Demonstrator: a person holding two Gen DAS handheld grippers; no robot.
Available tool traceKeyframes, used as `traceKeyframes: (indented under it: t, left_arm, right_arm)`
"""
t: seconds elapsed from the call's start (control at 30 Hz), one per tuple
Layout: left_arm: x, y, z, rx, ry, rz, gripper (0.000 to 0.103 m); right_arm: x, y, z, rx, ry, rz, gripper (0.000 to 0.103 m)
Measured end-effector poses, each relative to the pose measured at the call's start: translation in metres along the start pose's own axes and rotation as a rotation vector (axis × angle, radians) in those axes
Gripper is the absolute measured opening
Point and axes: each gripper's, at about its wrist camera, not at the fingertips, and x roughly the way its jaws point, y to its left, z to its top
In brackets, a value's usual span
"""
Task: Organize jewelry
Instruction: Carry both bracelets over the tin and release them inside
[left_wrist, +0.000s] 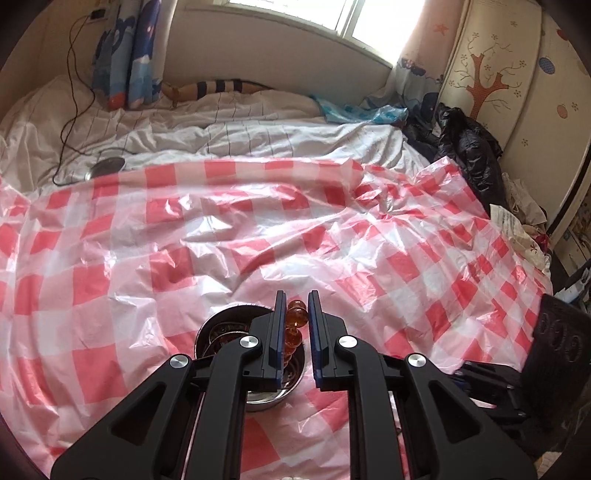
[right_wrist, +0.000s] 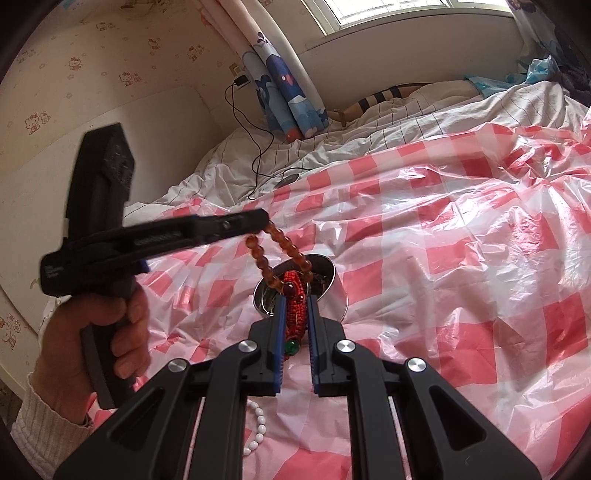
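A small metal bowl (left_wrist: 266, 397) (right_wrist: 338, 280) with jewelry in it sits on the red-and-white checked plastic sheet (left_wrist: 184, 240). My left gripper (left_wrist: 297, 306) (right_wrist: 264, 219) is shut on an amber bead bracelet (left_wrist: 295, 325) (right_wrist: 284, 251), which hangs down over the bowl. My right gripper (right_wrist: 295, 306) is shut on a red woven bracelet (right_wrist: 295, 310) with a green bead (right_wrist: 291, 346), just above the bowl's near rim. A white bead bracelet (right_wrist: 258, 428) lies on the sheet under my right gripper.
The sheet covers a bed with white bedding (left_wrist: 221, 136). A black cable (left_wrist: 70, 110) and a round pad (left_wrist: 107, 166) lie at the far left. Dark clothes (left_wrist: 469, 147) and papers (left_wrist: 517, 229) pile at the right edge. A black box (left_wrist: 557, 347) stands at the near right.
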Motion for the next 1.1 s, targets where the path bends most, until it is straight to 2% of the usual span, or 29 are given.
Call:
traceKeyframes:
  t: [0.13,0.33,0.4,0.47,0.57,0.6,0.73,0.77,0.8,0.87,1.1]
  left_arm:
    - [0.036,0.020,-0.021,-0.014,0.086,0.075,0.011]
    - [0.033,0.032,-0.036,-0.002,0.091,0.139,0.012]
    - [0.023,0.030,-0.036,0.027,0.076,0.180,0.019]
    - [0.011,0.026,-0.039,0.065,0.056,0.233,0.039]
    - [-0.006,0.023,-0.046,0.111,0.030,0.324,0.053]
    - [-0.011,0.023,-0.049,0.116,0.025,0.343,0.054]
    - [-0.028,0.022,-0.061,0.100,0.016,0.404,0.075]
    - [-0.032,0.020,-0.065,0.104,0.011,0.420,0.079]
    - [-0.036,0.018,-0.068,0.111,0.002,0.438,0.082]
    - [-0.043,0.013,-0.073,0.127,-0.023,0.468,0.088]
    - [-0.048,0.012,-0.079,0.148,-0.052,0.496,0.090]
  right_arm:
    - [0.003,0.000,0.000,0.005,0.012,0.010,0.012]
    - [0.024,0.005,0.012,-0.016,0.027,0.009,0.012]
    - [0.034,0.008,0.020,-0.024,0.025,0.012,0.012]
    - [0.047,0.012,0.026,-0.034,0.032,0.010,0.012]
    - [0.067,0.019,0.029,-0.058,0.052,0.004,0.012]
    - [0.073,0.021,0.028,-0.072,0.062,-0.003,0.012]
    - [0.099,0.030,0.022,-0.141,0.108,-0.056,0.013]
    - [0.107,0.031,0.021,-0.157,0.121,-0.072,0.017]
    - [0.113,0.032,0.019,-0.172,0.135,-0.092,0.027]
    - [0.123,0.033,0.016,-0.199,0.160,-0.124,0.041]
    - [0.124,0.035,0.010,-0.245,0.169,-0.143,0.046]
